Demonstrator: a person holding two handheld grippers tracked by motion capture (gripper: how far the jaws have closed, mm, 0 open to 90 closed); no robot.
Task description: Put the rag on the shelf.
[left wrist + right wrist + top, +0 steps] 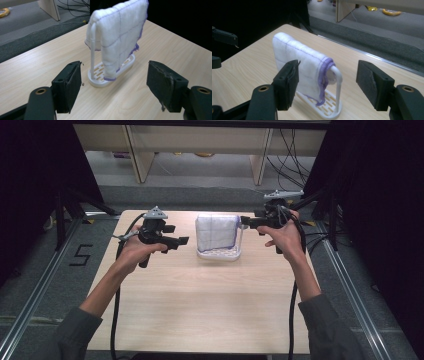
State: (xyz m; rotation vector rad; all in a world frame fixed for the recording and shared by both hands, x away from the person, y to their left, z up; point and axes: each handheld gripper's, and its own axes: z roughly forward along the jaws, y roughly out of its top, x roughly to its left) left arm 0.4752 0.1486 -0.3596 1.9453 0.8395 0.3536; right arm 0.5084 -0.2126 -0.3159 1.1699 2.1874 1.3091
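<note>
Black "5" (81, 255) on floor left of table (200, 310), near left gripper (184, 241).

Both sleeves (75, 332) are dark grey-green, pushed up the forearms. Each hand carries a black left gripper (184, 240) and right gripper (246, 222), both topped by a grey three-cornered plate, both trailing a thick black cable. Up close, the jaws wear worn black foam pads (75, 83) with frayed edges, brass-ringed holes behind.
</note>
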